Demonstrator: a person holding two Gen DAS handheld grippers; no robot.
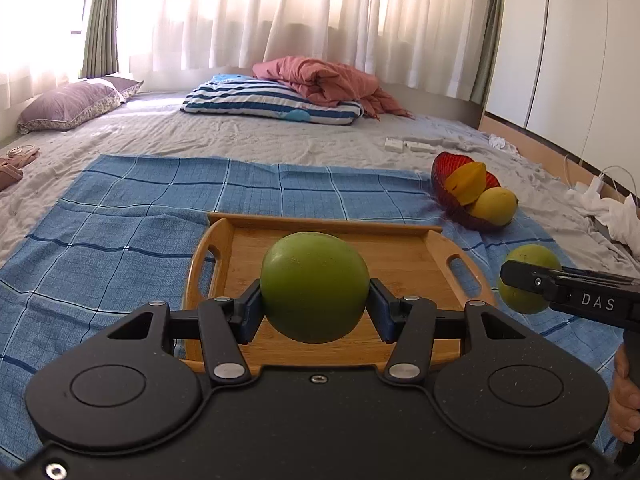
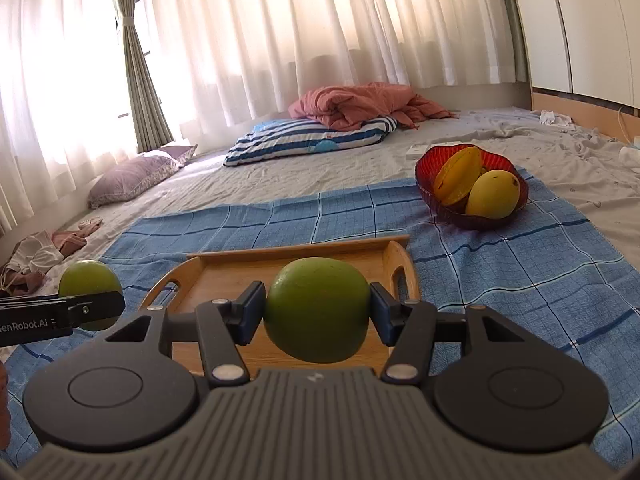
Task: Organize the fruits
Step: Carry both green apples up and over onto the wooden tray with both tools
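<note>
My left gripper (image 1: 315, 300) is shut on a round green fruit (image 1: 315, 286), held in the air above the wooden tray (image 1: 400, 258). My right gripper (image 2: 317, 312) is shut on a second green fruit (image 2: 317, 310), also above the wooden tray (image 2: 240, 268). Each view catches the other gripper from the side: the right gripper's fruit (image 1: 528, 258) at the right edge, the left gripper's fruit (image 2: 89, 278) at the left edge. A red bowl (image 1: 444, 168) (image 2: 426, 172) beyond the tray holds a yellow mango (image 1: 494, 206) (image 2: 492, 194) and a starfruit (image 1: 466, 184) (image 2: 456, 176).
The tray and bowl rest on a blue checked cloth (image 1: 132, 240) spread over a grey bed. A striped pillow (image 1: 272, 102), a pink quilt (image 1: 324, 80) and a purple pillow (image 1: 72, 104) lie further back. White clothes (image 1: 612, 212) lie at the right. A hand (image 1: 624, 400) grips the right handle.
</note>
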